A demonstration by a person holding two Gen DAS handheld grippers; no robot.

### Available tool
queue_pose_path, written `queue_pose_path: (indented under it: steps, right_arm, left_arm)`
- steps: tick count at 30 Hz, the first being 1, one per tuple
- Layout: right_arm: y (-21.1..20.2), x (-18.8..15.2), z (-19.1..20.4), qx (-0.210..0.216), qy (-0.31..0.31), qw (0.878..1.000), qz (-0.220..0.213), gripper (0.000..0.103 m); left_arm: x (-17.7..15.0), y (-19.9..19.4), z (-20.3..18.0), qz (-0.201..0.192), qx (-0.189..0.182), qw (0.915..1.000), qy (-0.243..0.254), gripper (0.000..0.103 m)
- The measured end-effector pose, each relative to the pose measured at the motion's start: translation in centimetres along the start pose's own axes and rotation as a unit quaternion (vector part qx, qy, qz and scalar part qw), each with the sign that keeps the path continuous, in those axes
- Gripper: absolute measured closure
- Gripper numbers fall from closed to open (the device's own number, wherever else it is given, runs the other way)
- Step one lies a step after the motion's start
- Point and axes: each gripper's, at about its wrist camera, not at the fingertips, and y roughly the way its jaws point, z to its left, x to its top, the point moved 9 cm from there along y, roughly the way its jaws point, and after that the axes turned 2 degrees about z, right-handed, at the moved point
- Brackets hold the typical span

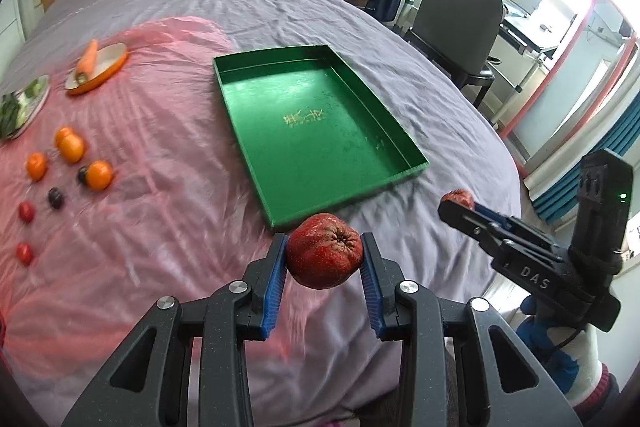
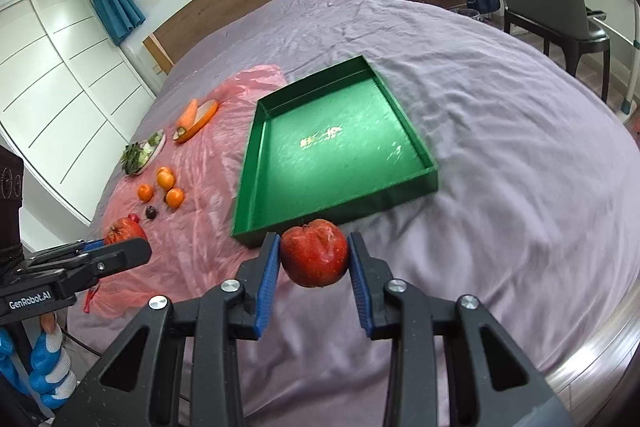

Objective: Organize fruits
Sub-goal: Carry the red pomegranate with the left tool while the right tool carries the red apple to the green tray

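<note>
My left gripper (image 1: 325,255) is shut on a wrinkled red apple (image 1: 325,257), held in the air just short of the near edge of the green tray (image 1: 320,131). My right gripper (image 2: 314,259) is shut on a second red apple (image 2: 314,253), also hanging before the tray's (image 2: 340,155) near wall. Each gripper shows in the other view: the right one (image 1: 456,201) at the right, the left one (image 2: 124,241) at the lower left, both with an apple. Several oranges (image 1: 72,147), small red fruits (image 1: 26,213) and a dark plum (image 1: 55,198) lie on the pink sheet (image 1: 160,155).
An orange dish with a carrot (image 1: 89,61) and a plate of greens (image 1: 20,107) stand at the far left on the pink sheet. The bed is covered by a purple blanket (image 2: 500,147). A grey chair (image 1: 456,15), a desk and drawers stand beyond the bed's right side.
</note>
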Motion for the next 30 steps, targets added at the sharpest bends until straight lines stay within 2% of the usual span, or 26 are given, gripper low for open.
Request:
queue_pose_path:
  steps: [7, 13, 19, 25, 30]
  right_arm:
    - [4.1, 6.6, -0.9, -0.008, -0.025, 1.000, -0.010, 0.070]
    - [9.6, 12.3, -0.3, -0.014, -0.057, 0.998, -0.012, 0.070]
    - [16.4, 17.1, -0.7, -0.038, -0.095, 0.995, 0.012, 0.069]
    - [22.1, 20.0, -1.9, -0.069, -0.119, 0.990, 0.045, 0.069]
    - [24.7, 21.0, -2.2, -0.077, -0.135, 0.986, 0.054, 0.069]
  left_arm:
    - [5.8, 4.5, 2.3, -0.001, 0.007, 0.9999, -0.010, 0.072]
    - [10.6, 8.9, 4.9, -0.002, 0.017, 0.9997, -0.017, 0.072]
    - [14.5, 13.6, 7.4, 0.008, 0.036, 0.9991, -0.022, 0.072]
    - [17.8, 17.5, 9.1, 0.023, 0.059, 0.9980, -0.011, 0.072]
    - [19.4, 19.7, 10.1, 0.026, 0.066, 0.9974, -0.008, 0.072]
